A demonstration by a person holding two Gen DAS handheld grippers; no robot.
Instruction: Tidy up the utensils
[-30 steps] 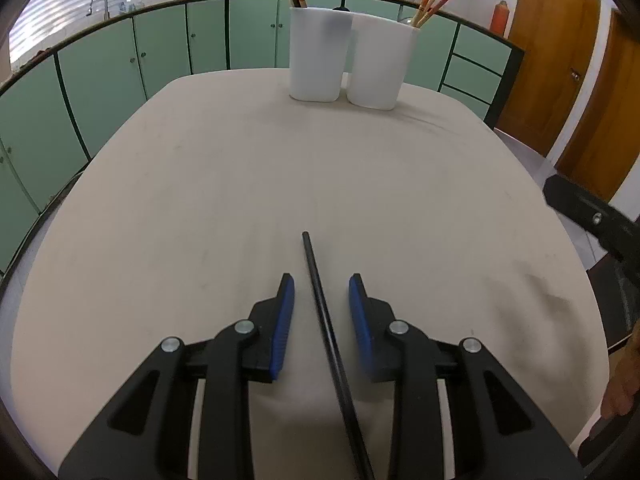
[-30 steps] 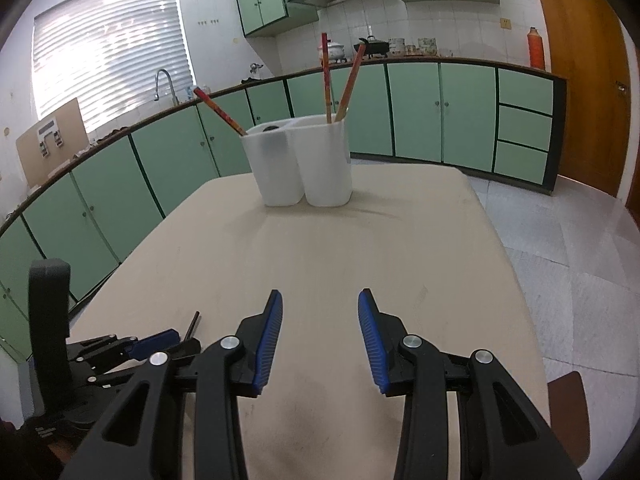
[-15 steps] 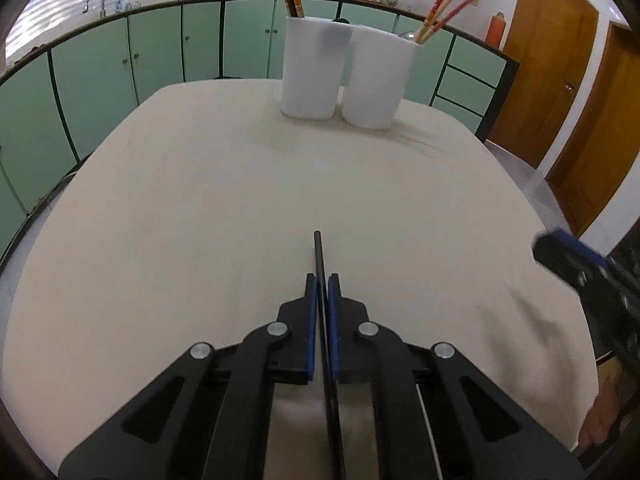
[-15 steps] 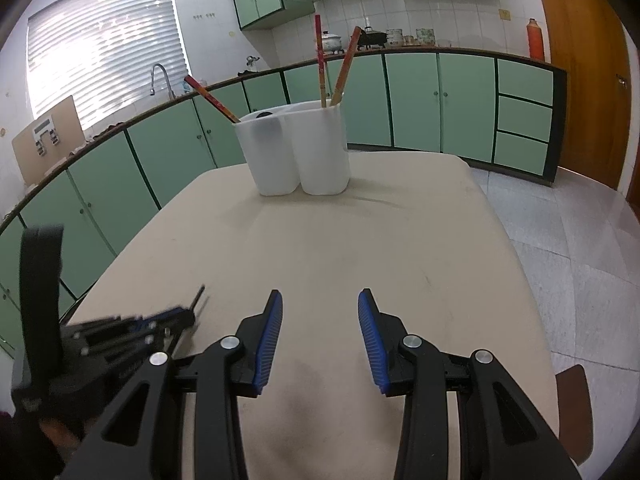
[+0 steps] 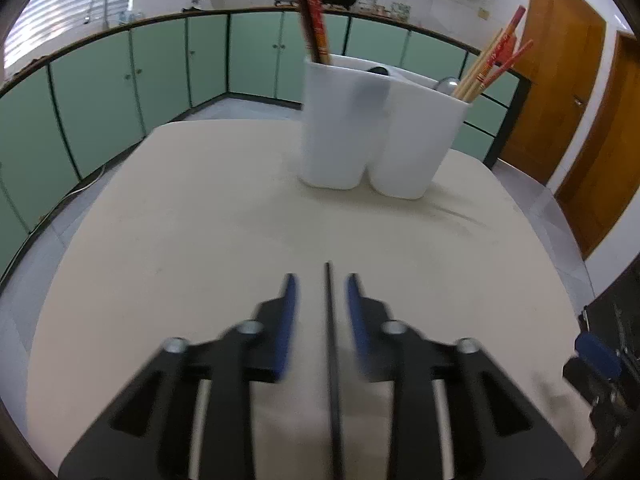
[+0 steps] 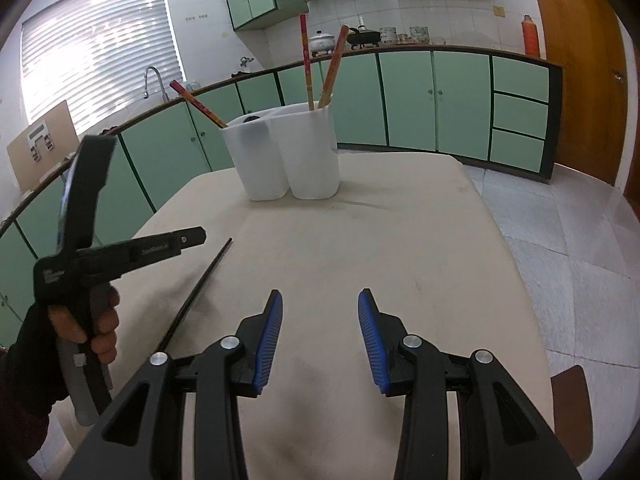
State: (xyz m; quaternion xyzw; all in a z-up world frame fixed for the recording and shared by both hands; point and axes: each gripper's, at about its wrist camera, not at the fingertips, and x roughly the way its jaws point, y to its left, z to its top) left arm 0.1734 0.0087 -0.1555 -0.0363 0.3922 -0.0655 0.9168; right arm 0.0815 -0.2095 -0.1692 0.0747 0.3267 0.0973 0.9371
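While the left gripper [image 5: 318,284] is opening its jaws, the black chopstick [image 5: 331,344] is running between the blue pads without either pad pressing on it, so nothing is clamped at this moment. From the right wrist view the chopstick is lying slanted on the beige table [image 6: 400,248], on the near side of the white utensil holder [image 6: 288,156] and well apart from it, its far tip pointing toward the holder. The right gripper [image 6: 320,300] is waiting with its jaws apart and empty, also on the near side of the holder.

To do this step well, the grip probably needs redoing: the pads should be closing squarely on the chopstick near its middle, so that it is not pivoting or slipping free as it lifts. Once it is firmly held, the stick should be tipped upright above the holder, aimed at the compartment where the dark chopsticks [image 5: 310,12] are standing, and released only with its tip inside the rim.
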